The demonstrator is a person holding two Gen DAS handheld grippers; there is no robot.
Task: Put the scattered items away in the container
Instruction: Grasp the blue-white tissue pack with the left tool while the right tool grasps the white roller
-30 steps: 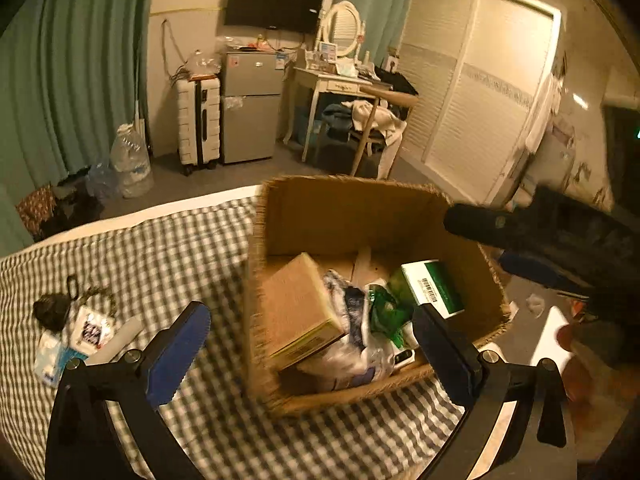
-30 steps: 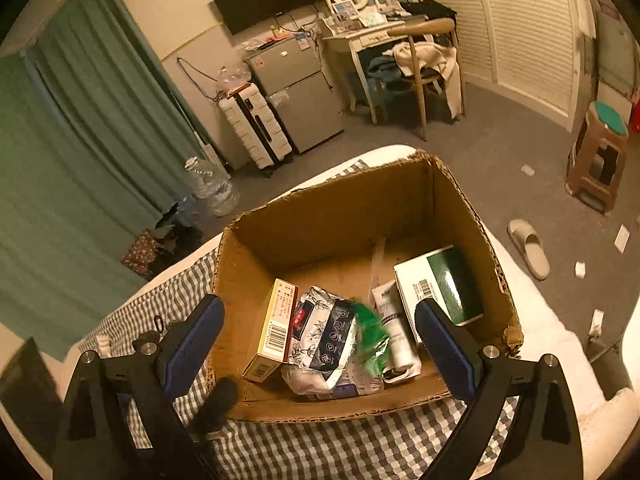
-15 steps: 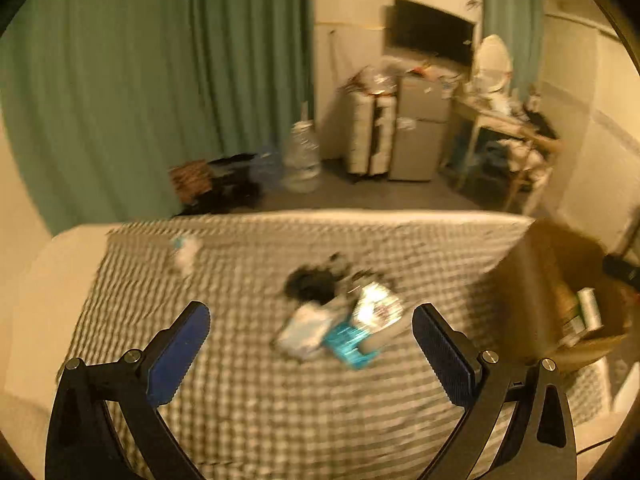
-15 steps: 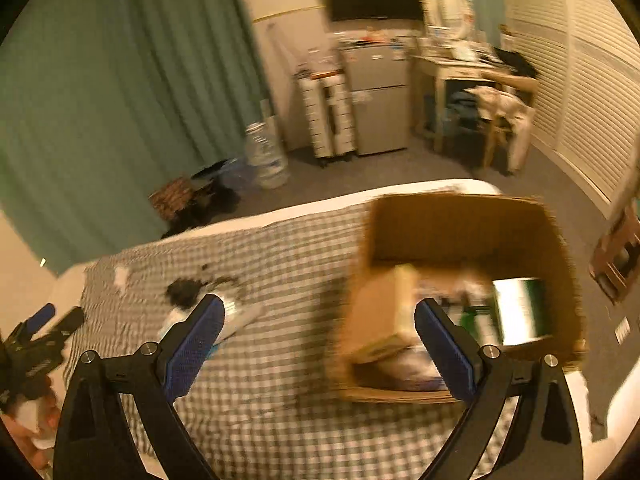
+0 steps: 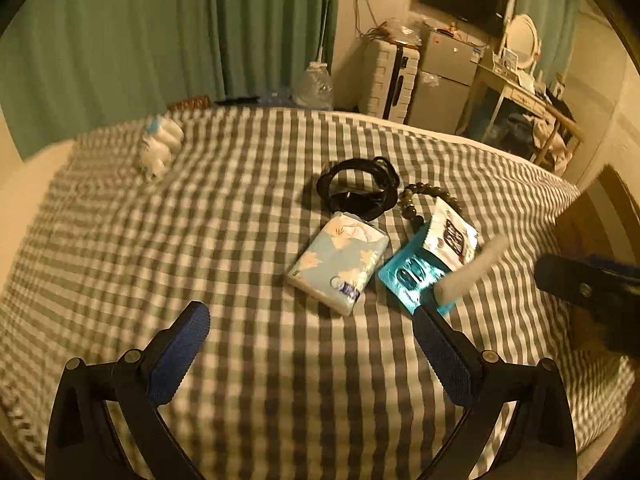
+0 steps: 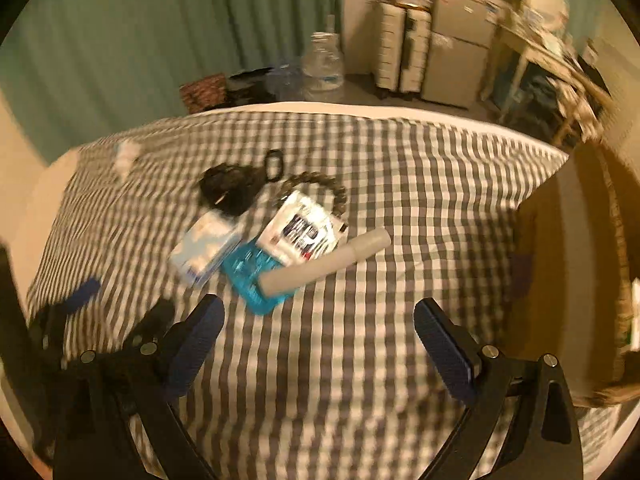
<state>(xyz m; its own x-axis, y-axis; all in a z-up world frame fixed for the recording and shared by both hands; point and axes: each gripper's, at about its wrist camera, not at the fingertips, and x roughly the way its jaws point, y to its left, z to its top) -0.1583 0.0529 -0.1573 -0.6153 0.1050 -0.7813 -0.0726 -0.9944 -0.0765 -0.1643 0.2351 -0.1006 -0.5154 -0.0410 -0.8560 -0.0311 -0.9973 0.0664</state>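
Left tongs spread wide over the checked bed, holding and touching nothing. Right tongs likewise wide apart and empty. Mid-bed, clustered: tissue pack, teal blister pack under a white sachet, pale tube, bead bracelet, black coiled cable. Cardboard box at the bed's right edge.

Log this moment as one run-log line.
left gripper: open, empty | right gripper: open, empty | loose pile on checked bedspread: tissue pack, white tube | phase: approaching pile
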